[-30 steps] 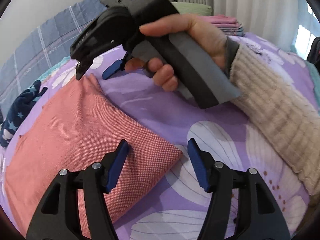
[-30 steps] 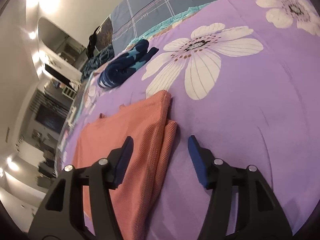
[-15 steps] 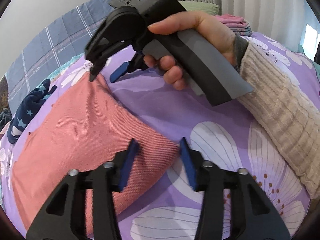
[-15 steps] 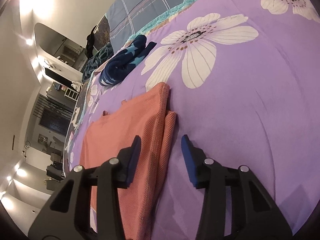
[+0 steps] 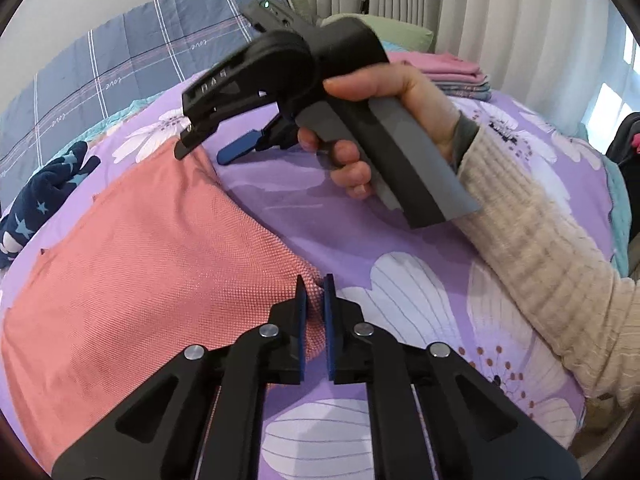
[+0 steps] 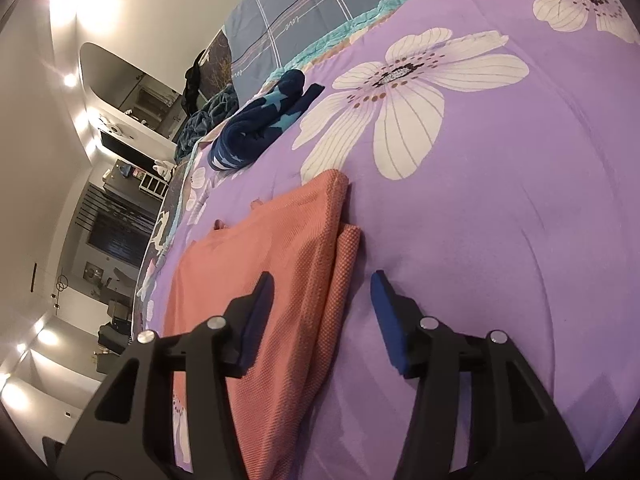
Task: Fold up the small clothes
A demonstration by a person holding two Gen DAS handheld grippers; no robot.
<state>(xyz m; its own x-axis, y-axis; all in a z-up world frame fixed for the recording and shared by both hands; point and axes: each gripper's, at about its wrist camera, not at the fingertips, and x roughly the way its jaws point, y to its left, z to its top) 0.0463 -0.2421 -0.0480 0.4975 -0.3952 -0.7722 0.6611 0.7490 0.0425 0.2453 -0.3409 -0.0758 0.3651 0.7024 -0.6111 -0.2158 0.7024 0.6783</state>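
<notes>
A salmon-pink garment (image 5: 160,264) lies folded flat on the purple floral bedspread (image 5: 360,240). My left gripper (image 5: 314,298) is shut on the garment's near right corner. My right gripper (image 6: 322,292) is open, its blue pads straddling the garment's folded far edge (image 6: 320,264). The right gripper also shows in the left wrist view (image 5: 224,148), held in a hand above the garment's far corner.
A dark blue star-print garment (image 6: 260,124) lies bunched beyond the pink one, also in the left wrist view (image 5: 36,196). A stack of folded pink clothes (image 5: 452,72) sits at the far side. A grey checked quilt (image 5: 120,64) covers the bed's far end.
My left gripper has closed from wide open onto the pink garment's corner. My right gripper narrowed half a second ago and has opened wide again over the folded edge.
</notes>
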